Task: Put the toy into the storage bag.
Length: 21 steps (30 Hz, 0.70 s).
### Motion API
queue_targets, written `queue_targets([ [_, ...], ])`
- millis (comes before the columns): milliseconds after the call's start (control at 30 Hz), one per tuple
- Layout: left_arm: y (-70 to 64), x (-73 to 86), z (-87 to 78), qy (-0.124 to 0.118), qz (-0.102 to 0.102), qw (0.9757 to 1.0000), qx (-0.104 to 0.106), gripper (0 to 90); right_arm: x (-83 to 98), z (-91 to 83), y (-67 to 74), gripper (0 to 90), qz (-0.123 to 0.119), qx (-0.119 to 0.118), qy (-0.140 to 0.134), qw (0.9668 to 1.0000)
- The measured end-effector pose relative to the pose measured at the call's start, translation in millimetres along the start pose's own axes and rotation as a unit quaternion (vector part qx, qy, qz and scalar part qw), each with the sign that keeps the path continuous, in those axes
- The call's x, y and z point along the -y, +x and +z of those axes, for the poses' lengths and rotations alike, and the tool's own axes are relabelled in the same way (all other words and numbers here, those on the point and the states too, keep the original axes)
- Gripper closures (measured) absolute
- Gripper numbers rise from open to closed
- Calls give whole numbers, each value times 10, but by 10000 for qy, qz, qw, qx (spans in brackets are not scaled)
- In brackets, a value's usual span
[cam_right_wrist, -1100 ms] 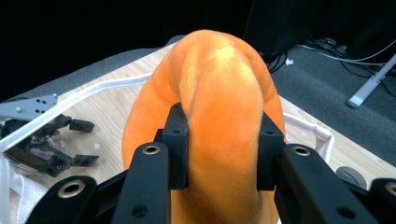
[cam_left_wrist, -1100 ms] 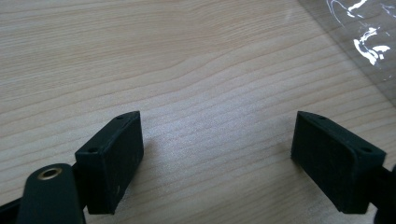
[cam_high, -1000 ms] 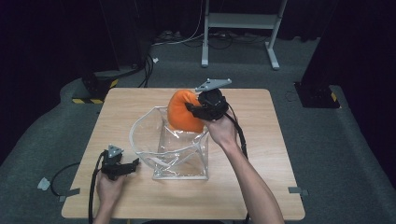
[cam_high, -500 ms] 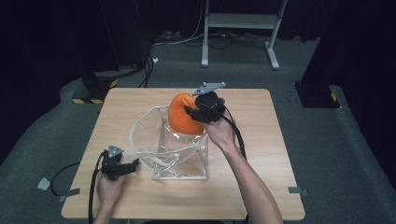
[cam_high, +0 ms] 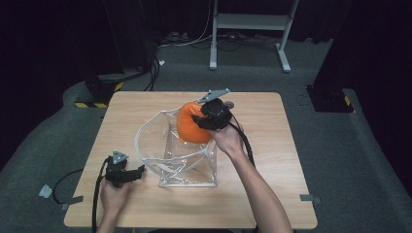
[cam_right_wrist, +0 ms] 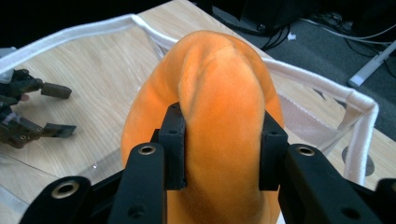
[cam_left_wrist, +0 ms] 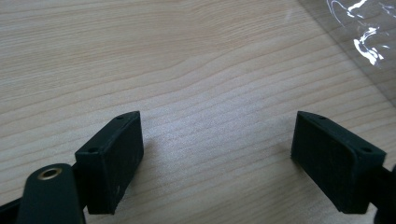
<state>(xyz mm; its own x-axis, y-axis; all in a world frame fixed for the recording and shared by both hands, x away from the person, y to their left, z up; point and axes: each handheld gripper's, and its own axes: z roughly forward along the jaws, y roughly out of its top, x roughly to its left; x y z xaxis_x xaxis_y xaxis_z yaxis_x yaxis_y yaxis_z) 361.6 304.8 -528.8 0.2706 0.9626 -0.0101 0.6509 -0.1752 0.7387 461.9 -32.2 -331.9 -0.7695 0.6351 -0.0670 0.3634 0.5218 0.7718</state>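
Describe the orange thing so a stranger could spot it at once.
On the wooden table stands a clear bag with a white rim. At its far edge, the right gripper pinches a soft orange plush, the one bright thing there.

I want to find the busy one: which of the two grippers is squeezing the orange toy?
The right gripper: its jaws pinch the orange toy above the clear bag. The left gripper rests open on the table, holding nothing.

The high view looks forward and down on the whole table [cam_high: 145,213] from well above. Each gripper view rides close behind its jaws, sharing the tabletop and the clear bag [cam_high: 187,170] with it.
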Motion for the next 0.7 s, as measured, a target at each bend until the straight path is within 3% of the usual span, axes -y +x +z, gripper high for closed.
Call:
queue_targets([
  [700,0,0,0,-1,2,10000,-3,171,108,176,-56,602,94,-38,138,9999],
])
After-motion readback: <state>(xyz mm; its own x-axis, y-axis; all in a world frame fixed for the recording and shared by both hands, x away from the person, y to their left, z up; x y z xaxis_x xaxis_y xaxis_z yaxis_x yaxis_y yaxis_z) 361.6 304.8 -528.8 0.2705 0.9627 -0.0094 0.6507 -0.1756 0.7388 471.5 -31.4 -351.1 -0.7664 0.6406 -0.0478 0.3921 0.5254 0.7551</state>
